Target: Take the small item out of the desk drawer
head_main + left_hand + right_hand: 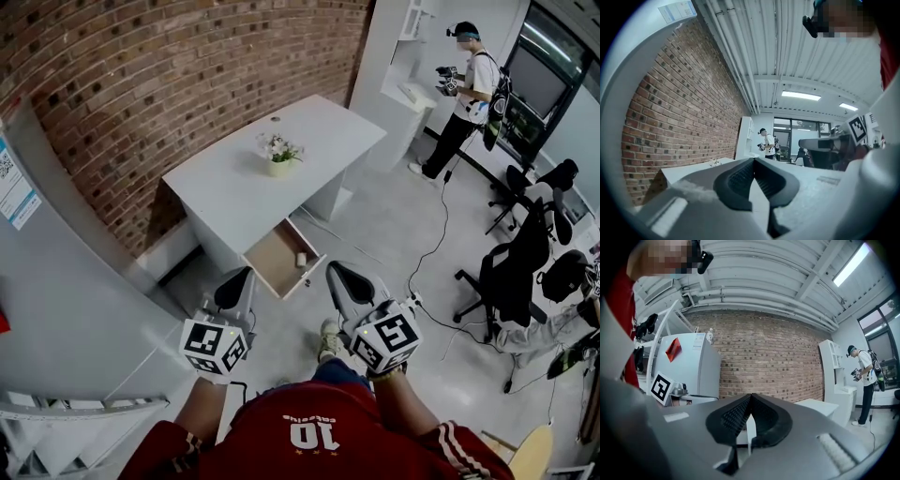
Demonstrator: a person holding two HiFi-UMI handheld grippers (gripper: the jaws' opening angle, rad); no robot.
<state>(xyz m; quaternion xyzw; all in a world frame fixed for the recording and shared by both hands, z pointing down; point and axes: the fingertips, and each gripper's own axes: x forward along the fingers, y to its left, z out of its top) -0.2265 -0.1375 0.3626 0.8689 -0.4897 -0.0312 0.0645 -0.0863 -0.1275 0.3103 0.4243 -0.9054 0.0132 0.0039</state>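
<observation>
Nearest, the red jersey [309,427] carries a white "10". Just beyond it, the left gripper [234,285] and right gripper [345,280] both have their jaws pressed together, nothing between them, short of the white desk [234,173]. Its drawer [272,258] hangs open on the near side, the small item [301,259] lying toward its right. Only the head view shows that drawer; the gripper views look level at the brick wall [768,357]. Far left, a label sheet [11,183] on a white cabinet [56,281] is too small to read.

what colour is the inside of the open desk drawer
Light wood-brown drawer, best in the head view.
</observation>
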